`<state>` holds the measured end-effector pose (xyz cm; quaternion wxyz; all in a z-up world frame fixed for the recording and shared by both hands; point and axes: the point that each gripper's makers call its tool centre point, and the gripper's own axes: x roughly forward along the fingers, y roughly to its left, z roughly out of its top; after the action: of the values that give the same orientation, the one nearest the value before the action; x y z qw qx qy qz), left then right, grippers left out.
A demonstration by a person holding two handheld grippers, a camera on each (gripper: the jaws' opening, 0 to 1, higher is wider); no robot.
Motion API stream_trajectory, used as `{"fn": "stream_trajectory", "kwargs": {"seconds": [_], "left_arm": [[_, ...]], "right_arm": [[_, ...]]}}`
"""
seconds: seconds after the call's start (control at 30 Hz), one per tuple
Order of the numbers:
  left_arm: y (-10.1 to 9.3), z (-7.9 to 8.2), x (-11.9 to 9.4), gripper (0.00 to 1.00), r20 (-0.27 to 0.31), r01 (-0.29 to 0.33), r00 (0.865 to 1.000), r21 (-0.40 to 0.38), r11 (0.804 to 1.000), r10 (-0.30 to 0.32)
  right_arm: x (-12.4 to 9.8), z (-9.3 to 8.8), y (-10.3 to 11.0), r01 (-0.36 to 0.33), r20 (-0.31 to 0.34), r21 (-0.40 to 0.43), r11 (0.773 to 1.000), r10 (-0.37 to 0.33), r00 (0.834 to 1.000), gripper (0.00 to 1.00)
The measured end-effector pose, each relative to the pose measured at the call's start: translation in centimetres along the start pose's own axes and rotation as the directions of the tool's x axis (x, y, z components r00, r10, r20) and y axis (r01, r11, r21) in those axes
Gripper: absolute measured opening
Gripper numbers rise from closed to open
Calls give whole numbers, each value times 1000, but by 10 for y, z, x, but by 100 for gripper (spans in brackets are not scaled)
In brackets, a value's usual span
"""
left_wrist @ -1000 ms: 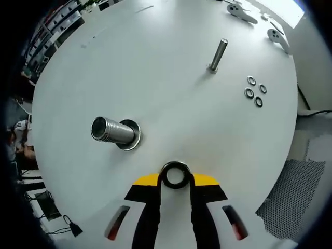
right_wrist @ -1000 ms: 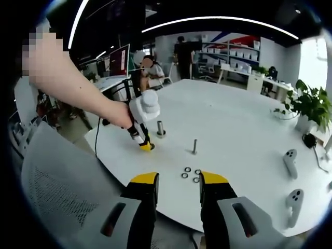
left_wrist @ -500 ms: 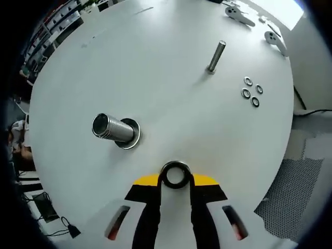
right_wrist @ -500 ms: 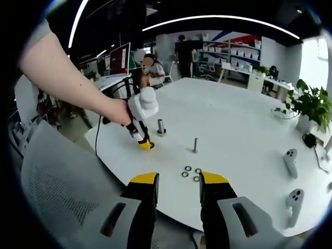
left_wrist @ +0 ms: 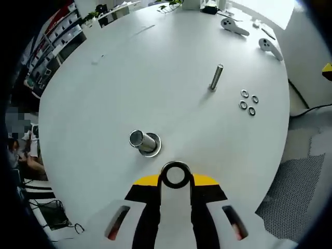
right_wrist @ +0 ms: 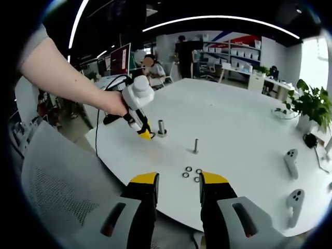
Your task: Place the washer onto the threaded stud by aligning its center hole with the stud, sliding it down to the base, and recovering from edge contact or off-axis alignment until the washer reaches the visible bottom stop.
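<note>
Our left gripper (left_wrist: pixel 175 179) has its jaws clamped on the washer (left_wrist: pixel 175 175), which sits pinched at the yellow tips with its centre hole facing up at us; in the right gripper view the same tool (right_wrist: pixel 146 135) hangs tip-down, near the wide threaded stud (right_wrist: pixel 161 127). Our right gripper (right_wrist: pixel 178 181) stands with jaws apart and nothing between them, held back at the near edge of the table.

We judge the task well short of done: the washer is picked up and carried, but it is off to one side of the wide threaded stud (left_wrist: pixel 142 141) and not yet over it; we see a flange or ring at that stud's foot, though we cannot tell whether it is a washer already seated. Left to do, in our view: centre the hole over the stud top, level the washer, slide it down to the base, and let go. A thinner stud (left_wrist: pixel 215 77) stands well apart, and three spare washers (left_wrist: pixel 248 101) lie loose beside it.

The surface is a broad white round table (left_wrist: pixel 129 67), bare and matte; two white handheld controllers (left_wrist: pixel 249 33) rest at its far side. Beyond, an office: shelving, desks with a monitor (right_wrist: pixel 118 60), a potted plant (right_wrist: pixel 310 109), a mesh chair back (right_wrist: pixel 57 192), people in the distance.
</note>
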<state>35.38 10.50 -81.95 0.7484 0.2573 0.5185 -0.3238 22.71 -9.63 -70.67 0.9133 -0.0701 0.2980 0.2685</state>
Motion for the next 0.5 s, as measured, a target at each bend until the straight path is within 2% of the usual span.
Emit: {"fn": "stream_trajectory", "kwargs": {"seconds": [0.3, 0.43, 0.5], "left_arm": [[12, 22, -16, 19, 19, -30, 999, 42, 999, 29], [14, 31, -15, 19, 36, -17, 999, 41, 999, 15], [18, 33, -14, 19, 34, -30, 999, 47, 998, 29]], "right_arm": [[0, 0, -1, 2, 3, 6, 1000, -3, 1000, 33], [0, 0, 1, -4, 3, 3, 1000, 4, 1000, 33], [0, -1, 2, -8, -3, -2, 1000, 8, 1000, 33]]}}
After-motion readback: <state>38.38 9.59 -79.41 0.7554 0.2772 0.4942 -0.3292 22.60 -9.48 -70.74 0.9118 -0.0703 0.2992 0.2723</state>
